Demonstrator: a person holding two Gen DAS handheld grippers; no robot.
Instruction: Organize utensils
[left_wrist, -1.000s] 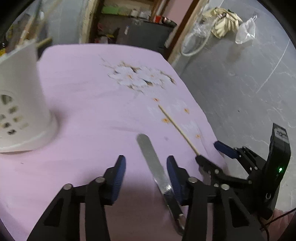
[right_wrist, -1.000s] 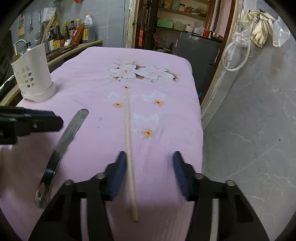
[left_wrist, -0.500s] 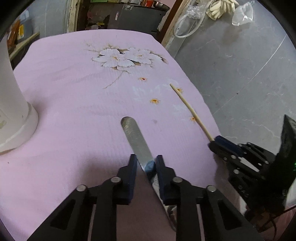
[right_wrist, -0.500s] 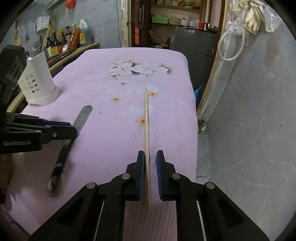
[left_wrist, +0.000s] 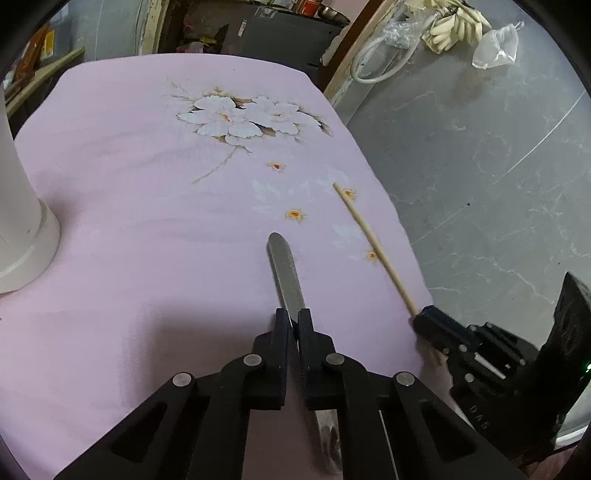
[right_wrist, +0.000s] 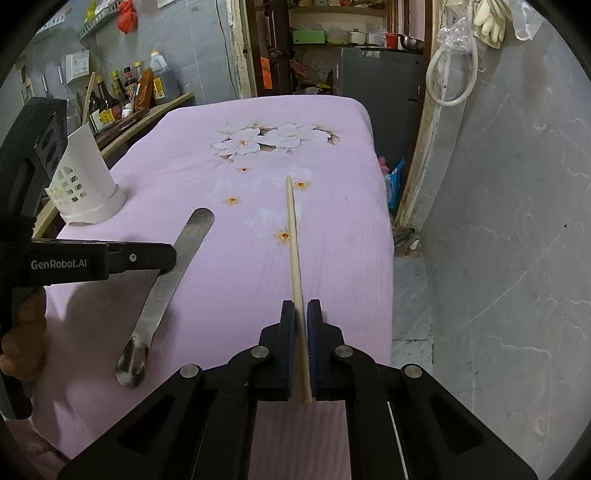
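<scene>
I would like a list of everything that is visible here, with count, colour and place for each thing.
spoon: one, silver metal, on the cloth, held at its handle by the left tongs.
chopstick: one, pale wood, on the cloth toward its right edge, held by the right tongs.
utensil holder: one, white with cut-out holes, upright on the left of the cloth.
tablecloth: one, pink with white flowers, over the table.
bottles: several, dark and amber, on the shelf at the far left.
hose: one, white, hanging by the doorway.
left tongs: black, closed on the spoon.
right tongs: black with blue pads, closed on the chopstick.
</scene>
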